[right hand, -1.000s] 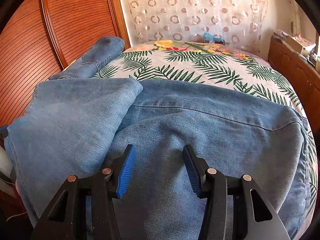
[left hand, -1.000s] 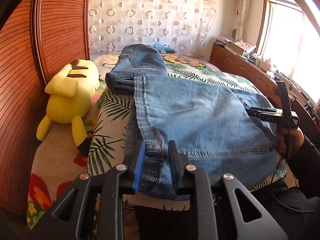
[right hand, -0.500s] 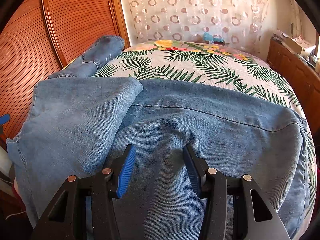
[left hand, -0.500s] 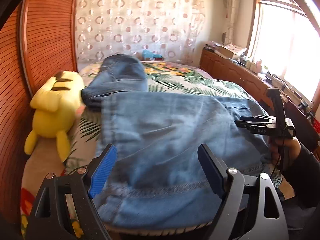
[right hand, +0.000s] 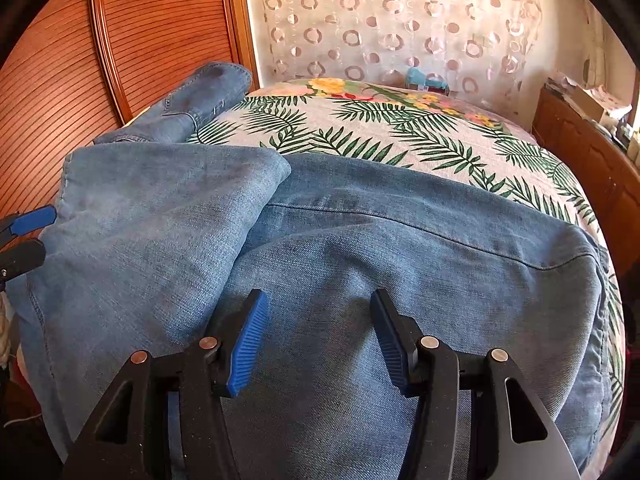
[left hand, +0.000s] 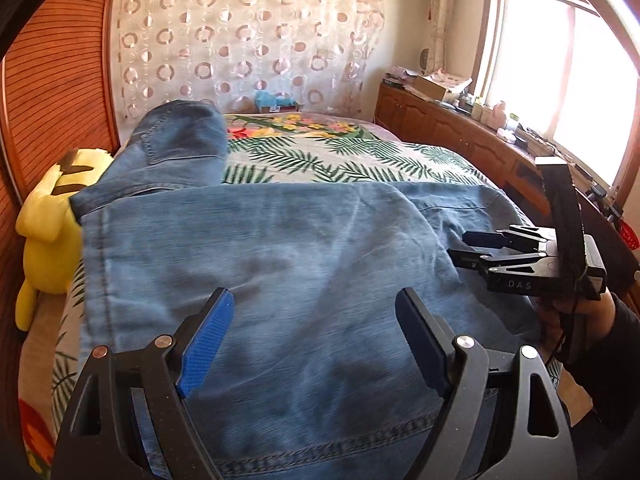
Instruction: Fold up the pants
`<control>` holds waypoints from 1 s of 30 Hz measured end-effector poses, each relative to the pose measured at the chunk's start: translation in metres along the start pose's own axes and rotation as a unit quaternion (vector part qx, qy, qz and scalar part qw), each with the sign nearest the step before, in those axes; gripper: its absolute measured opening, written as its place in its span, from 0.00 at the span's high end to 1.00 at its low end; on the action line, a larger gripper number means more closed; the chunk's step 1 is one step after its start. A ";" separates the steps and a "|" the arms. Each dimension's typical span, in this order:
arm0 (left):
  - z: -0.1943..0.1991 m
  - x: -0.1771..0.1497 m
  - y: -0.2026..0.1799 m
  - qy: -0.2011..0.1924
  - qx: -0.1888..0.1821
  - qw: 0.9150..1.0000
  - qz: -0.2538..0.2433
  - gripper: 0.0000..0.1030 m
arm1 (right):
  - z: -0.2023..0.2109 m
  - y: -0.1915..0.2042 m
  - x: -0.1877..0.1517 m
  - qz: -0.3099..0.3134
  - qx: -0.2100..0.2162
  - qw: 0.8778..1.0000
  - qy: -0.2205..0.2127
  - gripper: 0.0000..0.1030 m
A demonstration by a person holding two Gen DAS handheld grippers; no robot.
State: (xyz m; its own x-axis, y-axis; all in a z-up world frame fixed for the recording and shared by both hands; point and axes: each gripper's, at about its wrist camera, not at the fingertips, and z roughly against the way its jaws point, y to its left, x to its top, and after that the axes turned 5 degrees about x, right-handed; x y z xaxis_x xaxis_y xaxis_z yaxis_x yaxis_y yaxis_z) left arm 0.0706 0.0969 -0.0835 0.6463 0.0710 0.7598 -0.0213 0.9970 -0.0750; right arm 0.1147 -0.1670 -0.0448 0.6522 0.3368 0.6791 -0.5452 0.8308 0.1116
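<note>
On the bed (left hand: 360, 160), near edge, lie the jeans (left hand: 280, 264); one part is folded over the rest, its rounded fold edge running toward far right in the left wrist view; a second denim piece (left hand: 176, 144) sits far left by the headboard (left hand: 52, 92), touching or overlapping the jeans' far-left corner, cannot tell if it is the same garment.

Change: a second ago the left gripper (left hand: 312, 340) was clamped on a hem at the near-left edge; its jaws have just been opening and now stand wide, nothing between the pads, denim only lying under them; the view has also slid right, so the plush (left hand: 48, 232) sits further left in frame than before; hem is released and lies flat. Right gripper (right hand: 316, 344) is about half open, hovering over or resting on the denim, no pinch visible; it has widened slightly, place unchanged; in the left wrist view it shows at right, held by a hand (left hand: 576, 316) in a dark sleeve.

Meaning, as a judgement: one fold looks placed and let go; the left hand seems to be repositioning for a new grab; the stack is still wide, so more folds likely remain; risk is the loose flap sliding if dragged.

Writing: "DAS" in pale letters on the right gripper's body in the left wrist view; further letters, if any, are hidden; no tag or brand readable on the jeans; boxes on the far-right cabinet (left hand: 460, 132) too small to read.
</note>
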 end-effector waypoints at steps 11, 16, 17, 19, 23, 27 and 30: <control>-0.002 0.008 -0.032 -0.003 -0.015 0.999 -0.031 0.19 | 0.052 -0.030 -0.014 -0.029 -0.027 0.998 -0.049 0.46; -0.007 0.007 -0.047 0.001 -0.026 0.999 -0.044 0.19 | 0.094 -0.061 -0.036 -0.040 -0.068 0.995 -0.066 0.46; -0.009 0.006 -0.049 0.003 -0.027 0.999 -0.046 0.19 | 0.100 -0.069 -0.042 -0.042 -0.076 0.994 -0.067 0.46; -0.013 0.003 -0.053 0.009 -0.029 0.998 -0.047 0.19 | 0.110 -0.082 -0.055 -0.047 -0.096 0.992 -0.062 0.46; -0.020 -0.003 -0.058 0.024 -0.035 0.998 -0.048 0.19 | 0.124 -0.118 -0.082 -0.086 -0.123 0.987 -0.054 0.47; -0.029 -0.007 -0.062 0.036 -0.035 0.998 -0.048 0.19 | 0.128 -0.142 -0.100 -0.125 -0.116 0.984 -0.052 0.53; -0.033 -0.009 -0.062 0.045 -0.035 0.997 -0.045 0.19 | 0.123 -0.143 -0.105 -0.129 -0.106 0.985 -0.042 0.55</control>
State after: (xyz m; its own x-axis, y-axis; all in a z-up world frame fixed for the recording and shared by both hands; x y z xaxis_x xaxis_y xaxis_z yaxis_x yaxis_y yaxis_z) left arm 0.0915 0.0330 -0.1074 0.7094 -0.0252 0.7044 0.0906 0.9943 -0.0556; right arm 0.0591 -0.3755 -0.0431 0.7035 0.0718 0.7070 -0.2387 0.9609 0.1400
